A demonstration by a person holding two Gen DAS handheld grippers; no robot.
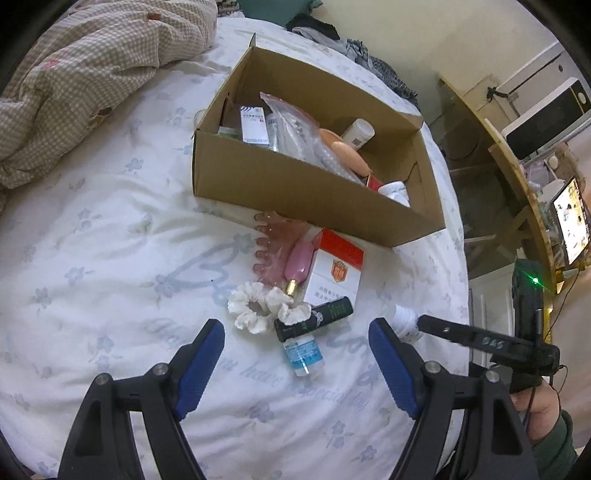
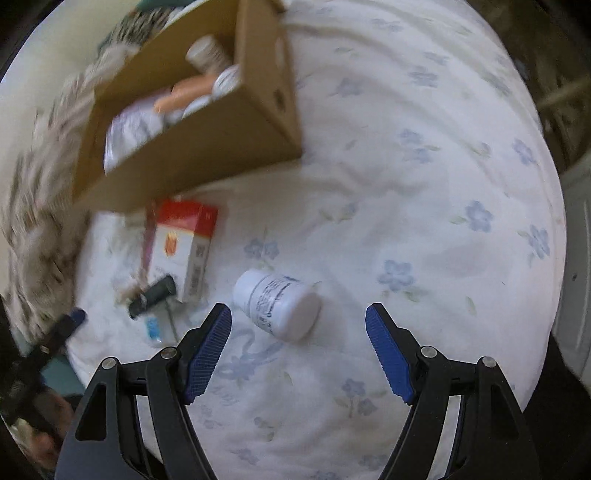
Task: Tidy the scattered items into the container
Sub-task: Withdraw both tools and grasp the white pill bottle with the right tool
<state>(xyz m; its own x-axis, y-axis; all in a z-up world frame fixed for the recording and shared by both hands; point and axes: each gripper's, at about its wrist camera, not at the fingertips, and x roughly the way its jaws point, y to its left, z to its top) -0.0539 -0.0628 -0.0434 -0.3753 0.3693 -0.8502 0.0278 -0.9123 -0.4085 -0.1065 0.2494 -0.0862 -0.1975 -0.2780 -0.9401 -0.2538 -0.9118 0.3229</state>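
White flowered bedsheet carries a half-filled brown cardboard box; loose items lie at its 6 o'clock. Both the left gripper and right gripper gape empty, the right framing a lying white plastic pill bottle, probably for pickup.

Bedroom: floral bedsheet, rumpled quilt

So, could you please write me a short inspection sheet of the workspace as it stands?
Surface: floral bedsheet, rumpled.
Job's things: cardboard box open, partly filled; white bottle lying apart; red-white carton, scrunchie, black tube, pink comb, blue-label vial clustered outside the box.
Clutter: checked quilt, clothes.
Grippers: left gripper and right gripper open, empty.
Cables: thin cable at the right gripper.
Surroundings: desk, lit screen.
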